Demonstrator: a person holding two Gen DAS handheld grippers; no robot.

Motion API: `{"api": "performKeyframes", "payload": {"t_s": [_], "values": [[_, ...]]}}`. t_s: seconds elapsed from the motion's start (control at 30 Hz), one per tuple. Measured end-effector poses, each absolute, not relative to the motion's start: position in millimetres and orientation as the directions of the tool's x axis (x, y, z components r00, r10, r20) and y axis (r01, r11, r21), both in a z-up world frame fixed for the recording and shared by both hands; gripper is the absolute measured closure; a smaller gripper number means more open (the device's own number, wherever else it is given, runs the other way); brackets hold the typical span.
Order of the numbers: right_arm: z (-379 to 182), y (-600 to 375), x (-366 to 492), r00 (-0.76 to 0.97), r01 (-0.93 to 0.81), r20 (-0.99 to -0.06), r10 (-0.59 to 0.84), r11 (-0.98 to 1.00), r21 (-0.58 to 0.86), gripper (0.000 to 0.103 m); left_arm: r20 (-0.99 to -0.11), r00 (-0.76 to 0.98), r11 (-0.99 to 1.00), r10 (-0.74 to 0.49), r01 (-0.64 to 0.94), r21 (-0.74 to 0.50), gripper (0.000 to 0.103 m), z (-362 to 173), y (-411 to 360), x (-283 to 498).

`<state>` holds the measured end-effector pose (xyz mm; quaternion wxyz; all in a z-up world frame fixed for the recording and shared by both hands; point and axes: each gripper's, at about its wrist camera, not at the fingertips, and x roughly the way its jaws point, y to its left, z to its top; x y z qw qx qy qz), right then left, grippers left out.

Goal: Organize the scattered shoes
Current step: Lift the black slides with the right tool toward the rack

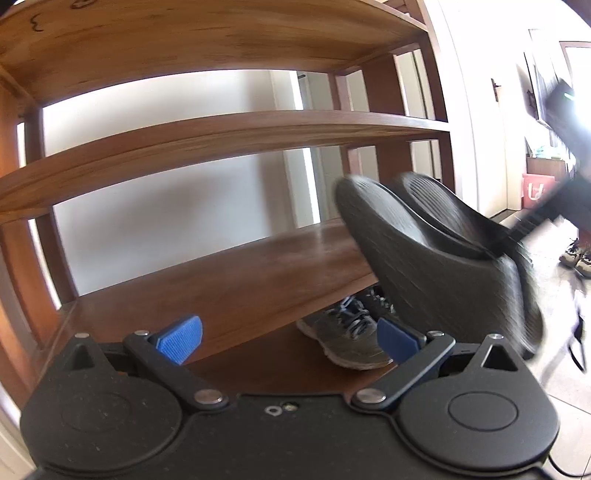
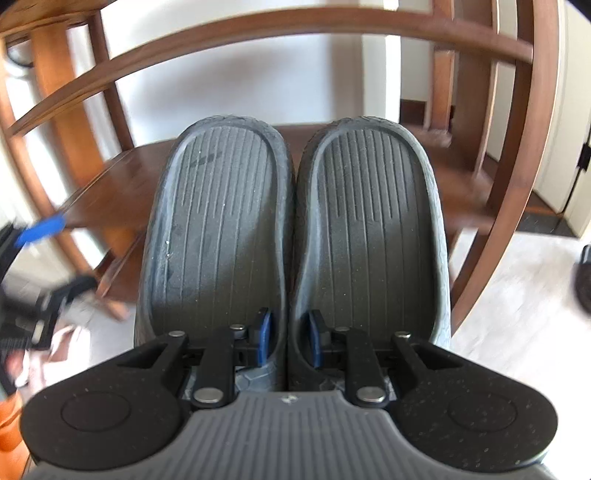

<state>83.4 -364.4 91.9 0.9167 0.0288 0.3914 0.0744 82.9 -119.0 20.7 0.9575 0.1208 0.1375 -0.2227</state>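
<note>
We have the pair of dark grey ribbed rubber slippers pinched together in the right gripper. Its blue pads are nearly closed on the two inner side walls at the heel end, one pad inside each slipper. The slippers sit side by side, touching along their inner edges, toes pointing away from us toward the brown wooden shoe rack. In the left wrist view they hang in the air, tilted, just in front of the rack's lower wooden shelf, its right end, not yet resting on it.

The left gripper stands wide open and holds nothing. It hovers near the left part of the same shelf. Below that shelf, a grey laced sneaker already stands on the bottom tier.

To do this step well, we judge that the toes should go in first over the shelf edge, with the soles brought level before they touch down. The grip is on thin, flexible walls only, so the pair may sag or twist if we swing it fast. We keep the squeeze steady until both soles lie flat on the wood, then let go. We also keep the left gripper clear of the landing spot, since it sits close to the slippers' path.
</note>
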Motion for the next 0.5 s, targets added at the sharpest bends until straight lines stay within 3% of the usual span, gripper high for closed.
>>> {"api": "performKeyframes", "payload": {"t_s": [0.5], "values": [[114.2, -388.6, 207.4, 0.674, -0.061, -0.736, 0.069, 0.997, 0.038, 0.079, -0.334, 0.857, 0.887, -0.394, 0.449, 0.105, 0.001, 14.2, -154.9, 119.2]]}}
